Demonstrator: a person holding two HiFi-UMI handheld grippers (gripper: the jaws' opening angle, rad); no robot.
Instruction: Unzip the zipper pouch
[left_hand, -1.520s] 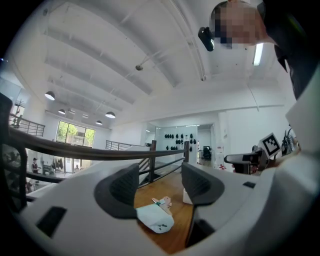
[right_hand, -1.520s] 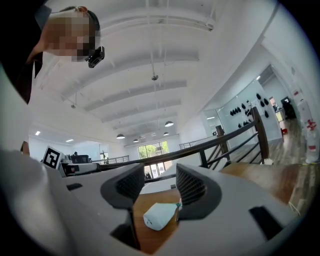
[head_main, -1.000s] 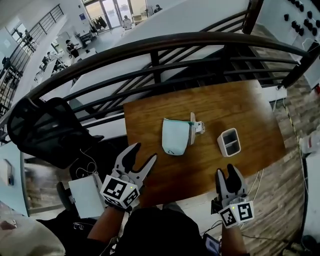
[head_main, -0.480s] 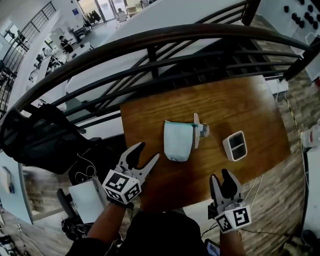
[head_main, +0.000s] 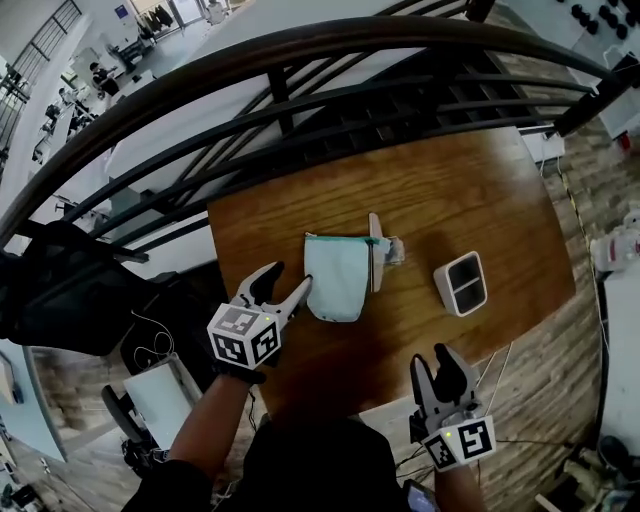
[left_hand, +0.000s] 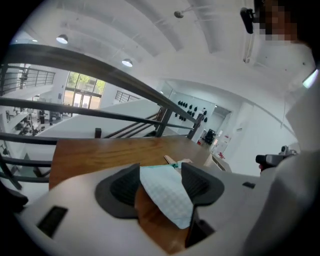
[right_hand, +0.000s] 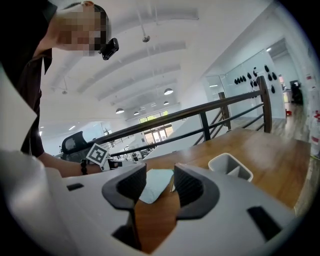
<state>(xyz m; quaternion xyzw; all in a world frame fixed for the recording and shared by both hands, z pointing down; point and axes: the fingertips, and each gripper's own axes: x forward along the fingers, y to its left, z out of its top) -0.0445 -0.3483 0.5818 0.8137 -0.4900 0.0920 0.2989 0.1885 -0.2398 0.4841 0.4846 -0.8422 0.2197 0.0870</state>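
The pale mint zipper pouch (head_main: 337, 276) lies flat on the wooden table (head_main: 450, 200), its teal zipper along the far edge. A thin wooden piece (head_main: 375, 250) rests against its right side. My left gripper (head_main: 288, 280) is open at the pouch's left edge, its right fingertip close to the fabric. In the left gripper view the pouch (left_hand: 167, 195) shows between the spread jaws of that gripper (left_hand: 160, 172), with no pad pressing on it. My right gripper (head_main: 431, 358) is open over the table's near edge, holding nothing. The pouch (right_hand: 156, 184) lies ahead of it.
A white two-compartment container (head_main: 460, 283) stands right of the pouch and also shows in the right gripper view (right_hand: 230, 166). A dark curved railing (head_main: 300, 70) runs behind the table. A black chair (head_main: 60, 290) is at the left, beside the drop to a lower floor.
My left gripper has come forward and down from beside the table to the pouch's left edge. The right gripper has sunk slightly and stays near the front edge.
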